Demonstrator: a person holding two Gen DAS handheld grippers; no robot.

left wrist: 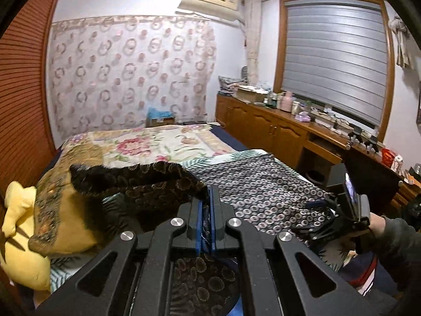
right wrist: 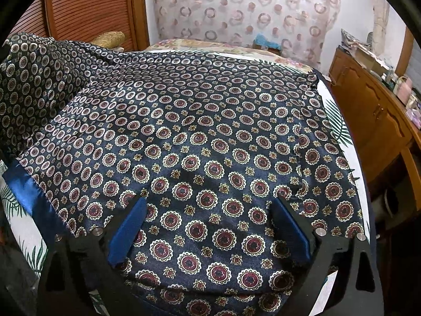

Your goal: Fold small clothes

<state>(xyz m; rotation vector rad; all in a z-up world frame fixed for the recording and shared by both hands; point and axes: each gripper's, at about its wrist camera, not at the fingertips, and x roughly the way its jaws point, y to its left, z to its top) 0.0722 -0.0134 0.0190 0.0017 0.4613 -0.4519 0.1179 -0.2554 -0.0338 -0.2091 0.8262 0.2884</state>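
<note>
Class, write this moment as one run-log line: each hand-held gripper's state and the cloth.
left hand-held gripper: shut on patterned cloth, edge lifted | right hand-held gripper: open above cloth | fold: unfinished

Left gripper (left wrist: 206, 197): black linkage arms with triangular cutouts, round silver pivot pins, blue pads on narrow black fingers (left wrist: 216, 205)

Right gripper (right wrist: 210, 226): same black frame, silver pins near each finger root, broad blue pads (right wrist: 129, 233) on slanted fingers; seen from the left wrist as a black body (left wrist: 342, 218) with a small screen-like panel on top

Hand (left wrist: 375, 226) behind it, in a dark grey sleeve (left wrist: 397, 247)
</note>
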